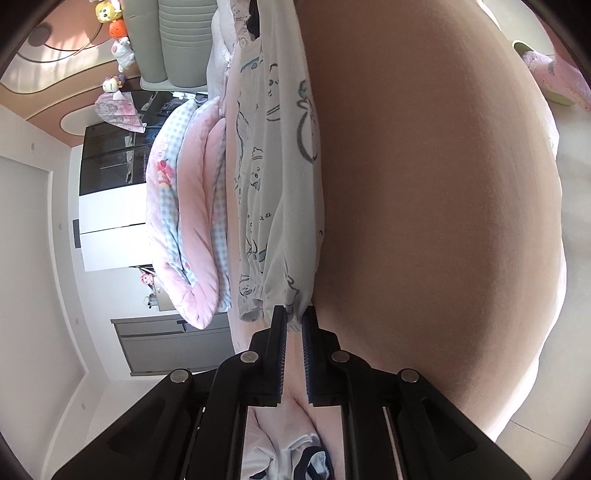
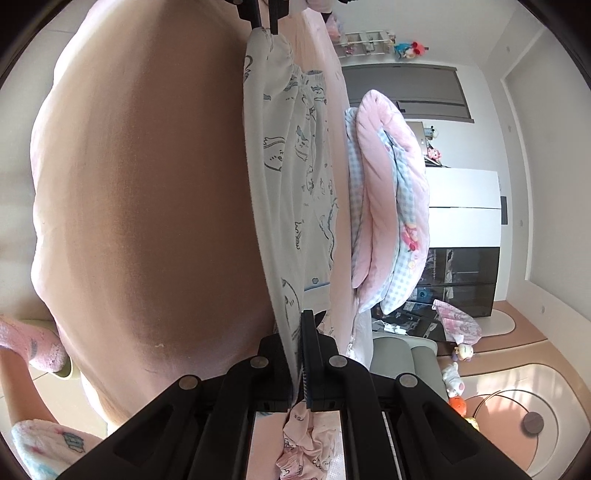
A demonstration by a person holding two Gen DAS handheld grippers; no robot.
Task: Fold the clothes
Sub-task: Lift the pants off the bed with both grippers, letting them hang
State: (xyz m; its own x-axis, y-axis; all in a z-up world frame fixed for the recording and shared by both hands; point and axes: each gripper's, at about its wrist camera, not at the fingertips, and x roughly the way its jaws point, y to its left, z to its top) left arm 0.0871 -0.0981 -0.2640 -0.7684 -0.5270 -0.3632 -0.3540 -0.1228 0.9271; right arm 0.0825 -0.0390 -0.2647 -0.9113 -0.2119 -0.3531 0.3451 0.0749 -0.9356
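Observation:
Pale pyjama trousers (image 1: pixel 280 192) printed with blue cartoon figures hang stretched between my two grippers over a pink bed sheet (image 1: pixel 424 184). My left gripper (image 1: pixel 294 314) is shut on one gathered elastic cuff. In the right wrist view the same trousers (image 2: pixel 291 177) run from my right gripper (image 2: pixel 300 325), shut on their near end, up to the left gripper (image 2: pixel 264 22) at the top edge. The pink sheet (image 2: pixel 147 184) fills the left side of that view.
A folded pink and blue-checked quilt (image 1: pixel 192 206) (image 2: pixel 388 206) lies beyond the trousers. A white garment (image 1: pixel 288 443) and a pink one (image 2: pixel 310 443) lie under the grippers. A foot in a pink sock (image 2: pixel 37 347) stands by the bed. A wardrobe (image 2: pixel 461 221) and plush toys (image 1: pixel 118 48) stand behind.

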